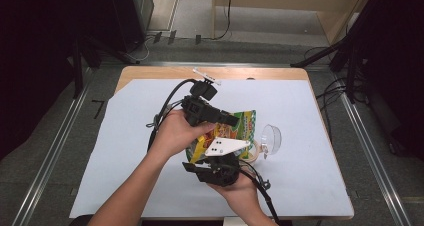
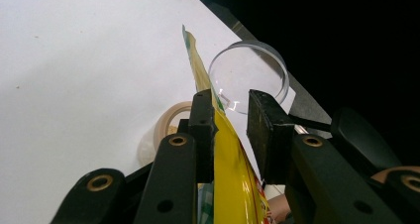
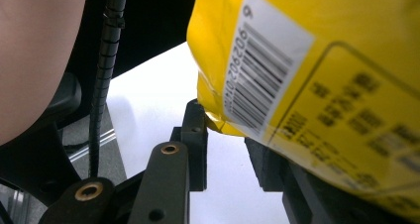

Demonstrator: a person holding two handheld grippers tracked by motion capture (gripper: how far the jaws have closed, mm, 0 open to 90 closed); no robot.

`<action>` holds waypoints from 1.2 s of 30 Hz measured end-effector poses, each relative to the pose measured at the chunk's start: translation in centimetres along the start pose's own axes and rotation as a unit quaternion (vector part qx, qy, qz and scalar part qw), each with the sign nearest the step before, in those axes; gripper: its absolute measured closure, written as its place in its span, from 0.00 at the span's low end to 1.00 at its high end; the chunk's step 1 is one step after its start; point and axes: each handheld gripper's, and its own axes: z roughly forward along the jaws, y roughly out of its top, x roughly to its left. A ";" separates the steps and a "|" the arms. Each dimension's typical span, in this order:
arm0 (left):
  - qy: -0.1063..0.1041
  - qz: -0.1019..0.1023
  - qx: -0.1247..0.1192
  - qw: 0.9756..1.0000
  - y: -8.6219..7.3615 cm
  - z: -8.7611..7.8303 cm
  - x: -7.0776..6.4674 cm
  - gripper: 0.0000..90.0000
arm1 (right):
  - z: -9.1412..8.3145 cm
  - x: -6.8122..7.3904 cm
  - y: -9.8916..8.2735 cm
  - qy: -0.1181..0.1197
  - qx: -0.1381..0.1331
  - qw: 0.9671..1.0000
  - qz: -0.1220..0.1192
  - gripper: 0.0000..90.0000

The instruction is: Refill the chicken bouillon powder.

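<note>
White paper covers the table (image 1: 150, 151) in front of me, with a dark room and grey floor beyond its far edge. Just above that sheet I hold a yellow snack bag (image 1: 235, 128) between my two grippers.

My left gripper (image 1: 227, 120) reaches onto the bag from its left side. In the left gripper view the bag's thin edge (image 2: 225, 149) runs up between my jaws and lies against the left-hand pad (image 2: 203, 130), while a clear gap stands between the bag and the right-hand pad (image 2: 262, 130). So these jaws are apart, with the bag between them but not pinched.

My right gripper (image 1: 212, 167) sits on the near side of the bag, its grey plate lying over the bag's lower part. In the right gripper view the bag (image 3: 317, 70) hangs close above and in front of my jaws, barcode side toward me, and its bottom corner dips toward the gap between them. The bag hides the right-hand jaw's tip, so I cannot tell whether that gripper presses on it.

Just beyond my left gripper's tips, on the paper, stands a clear round lid (image 2: 250, 73) tilted up on its edge. Beside it, nearer to me and partly behind the bag, lies a roll of tape (image 2: 168, 122)
</note>
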 end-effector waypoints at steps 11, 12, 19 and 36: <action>0.002 0.000 0.001 1.000 0.0 0.0 0.0 0.81 | 0.1 -0.1 -0.1 0.002 0.001 1.000 -0.001 0.80; 0.002 0.000 0.001 1.000 0.0 0.0 0.0 0.81 | 0.1 -0.1 -0.1 0.002 0.000 1.000 -0.002 0.80; 0.000 -0.002 0.002 1.000 0.0 0.0 0.0 0.81 | 0.1 -0.1 -0.1 0.002 0.001 1.000 -0.001 0.80; 0.002 0.000 0.001 1.000 -0.1 0.0 0.2 0.81 | 0.1 0.0 -0.1 0.003 0.000 1.000 -0.002 0.80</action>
